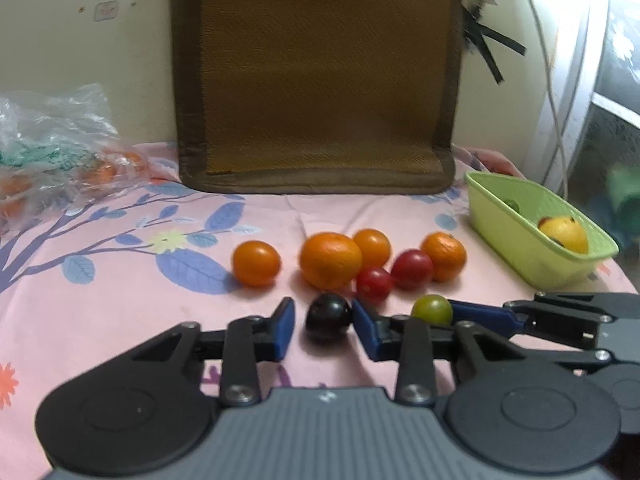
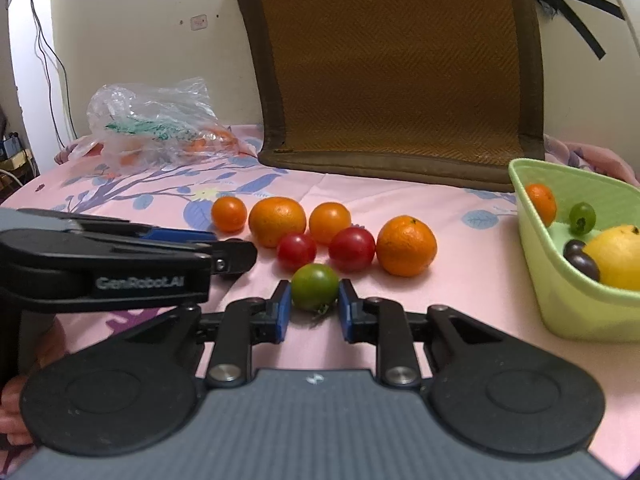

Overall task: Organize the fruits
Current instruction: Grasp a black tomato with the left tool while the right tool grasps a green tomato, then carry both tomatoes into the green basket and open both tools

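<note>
A pink floral sheet (image 2: 460, 300) is spread as the surface. Near its front edge, a dark fruit (image 1: 328, 317) is straddled by the parted left gripper (image 1: 322, 328), touching only the right finger; a green tomato (image 2: 315, 287) sits between the right gripper (image 2: 314, 312) fingers, contact unclear. Farther right, a green basket (image 2: 568, 304) is seen.

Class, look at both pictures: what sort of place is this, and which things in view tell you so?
Probably a bedroom at home: a pink floral sheet covers the surface, a woven brown cushion leans against the wall, and a plastic bag lies nearby.

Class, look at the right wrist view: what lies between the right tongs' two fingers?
A green tomato sits between the right tongs' blue fingers, flanked closely; contact unclear.
</note>
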The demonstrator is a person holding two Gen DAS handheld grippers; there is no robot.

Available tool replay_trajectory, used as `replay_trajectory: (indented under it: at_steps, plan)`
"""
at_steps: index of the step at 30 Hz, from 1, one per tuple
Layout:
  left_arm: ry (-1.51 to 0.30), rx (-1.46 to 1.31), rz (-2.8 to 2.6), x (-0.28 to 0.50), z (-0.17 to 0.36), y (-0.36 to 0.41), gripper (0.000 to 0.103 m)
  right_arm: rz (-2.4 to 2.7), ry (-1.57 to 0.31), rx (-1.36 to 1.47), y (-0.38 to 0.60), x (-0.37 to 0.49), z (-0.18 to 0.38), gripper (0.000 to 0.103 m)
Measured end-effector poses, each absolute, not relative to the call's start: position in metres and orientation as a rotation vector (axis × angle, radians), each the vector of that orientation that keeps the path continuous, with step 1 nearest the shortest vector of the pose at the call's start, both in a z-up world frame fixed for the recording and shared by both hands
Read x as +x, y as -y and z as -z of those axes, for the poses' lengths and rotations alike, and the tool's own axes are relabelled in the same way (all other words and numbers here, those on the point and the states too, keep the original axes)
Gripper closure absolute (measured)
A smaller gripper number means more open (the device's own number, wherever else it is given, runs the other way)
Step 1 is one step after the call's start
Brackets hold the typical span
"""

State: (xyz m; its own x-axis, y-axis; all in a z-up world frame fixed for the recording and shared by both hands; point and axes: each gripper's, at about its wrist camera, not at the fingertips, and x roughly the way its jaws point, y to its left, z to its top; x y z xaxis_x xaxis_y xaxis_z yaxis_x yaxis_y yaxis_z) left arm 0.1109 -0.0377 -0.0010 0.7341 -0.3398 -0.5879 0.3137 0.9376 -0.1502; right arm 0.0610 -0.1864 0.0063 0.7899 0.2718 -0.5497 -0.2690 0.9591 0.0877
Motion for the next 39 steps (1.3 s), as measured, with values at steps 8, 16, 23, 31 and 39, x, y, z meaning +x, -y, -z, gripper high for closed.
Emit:
replay_trajectory:
  at_steps: [8,16,23,31,39]
  plan:
    - [-0.633,-0.027,0.366,0.091,-0.003,0.048,0.077,-0.268,-0.571,0.070,0.204,0.039,-0.007,0.076]
    - [-0.595,0.012,0.502,0.079,-0.033,0.096,0.077,-0.216,-0.475,0.087,0.230,0.008,-0.013,0.076]
    - [-0.567,0.023,0.576,0.122,-0.063,0.165,0.077,-0.086,-0.322,0.125,0.294,0.004,-0.032,0.076]
    - [-0.650,0.013,0.628,0.173,-0.050,0.236,0.077,0.014,-0.335,0.228,0.374,0.048,-0.028,0.074]
    - [-0.695,-0.014,0.602,0.187,-0.038,0.246,0.069,0.013,-0.328,0.308,0.385,0.060,-0.016,0.070]
